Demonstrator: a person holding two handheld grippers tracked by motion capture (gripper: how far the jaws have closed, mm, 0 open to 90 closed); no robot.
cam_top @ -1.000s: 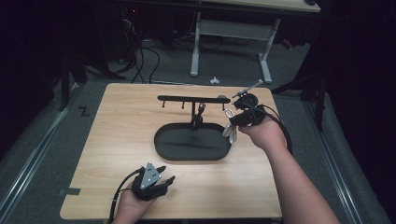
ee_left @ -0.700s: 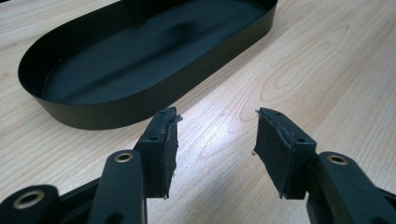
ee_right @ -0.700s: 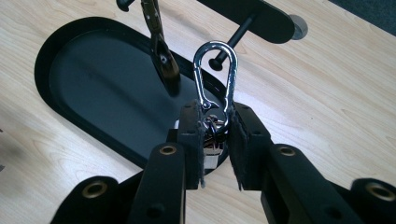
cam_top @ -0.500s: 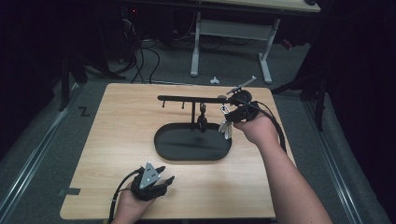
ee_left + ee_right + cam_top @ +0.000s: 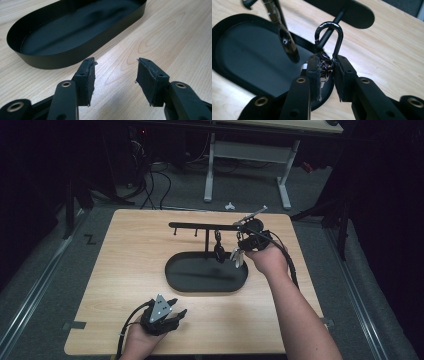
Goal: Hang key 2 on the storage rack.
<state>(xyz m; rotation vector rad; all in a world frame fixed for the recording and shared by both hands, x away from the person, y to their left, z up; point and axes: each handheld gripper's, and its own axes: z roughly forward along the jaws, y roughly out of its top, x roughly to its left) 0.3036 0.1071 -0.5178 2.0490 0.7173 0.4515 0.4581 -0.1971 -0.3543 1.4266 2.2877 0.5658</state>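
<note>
R gripper (image 5: 327,65) is clamped on a black carabiner clip (image 5: 329,37), jaws pinching its lower end, loop sticking up above the pads. In the high view the R gripper (image 5: 246,244) sits up by the right end of the stand's crossbar (image 5: 200,226), with silver keys (image 5: 238,257) dangling below it over the right end of the black oval tray (image 5: 206,286). Clip is near the bar; can't tell if it touches a hook. A 2nd black key fob (image 5: 219,251) hangs from the bar just left of it, next to the centre post; in the R gripper view it's that fob (image 5: 287,45) at upper left, over the tray (image 5: 227,62).

L gripper (image 5: 161,314) rests at the near edge of the wooden table (image 5: 125,260), well apart from the stand. Jaws spread wide, nothing between the pads (image 5: 87,77), just bare tabletop; the tray's (image 5: 50,60) rim is just ahead of them.
</note>
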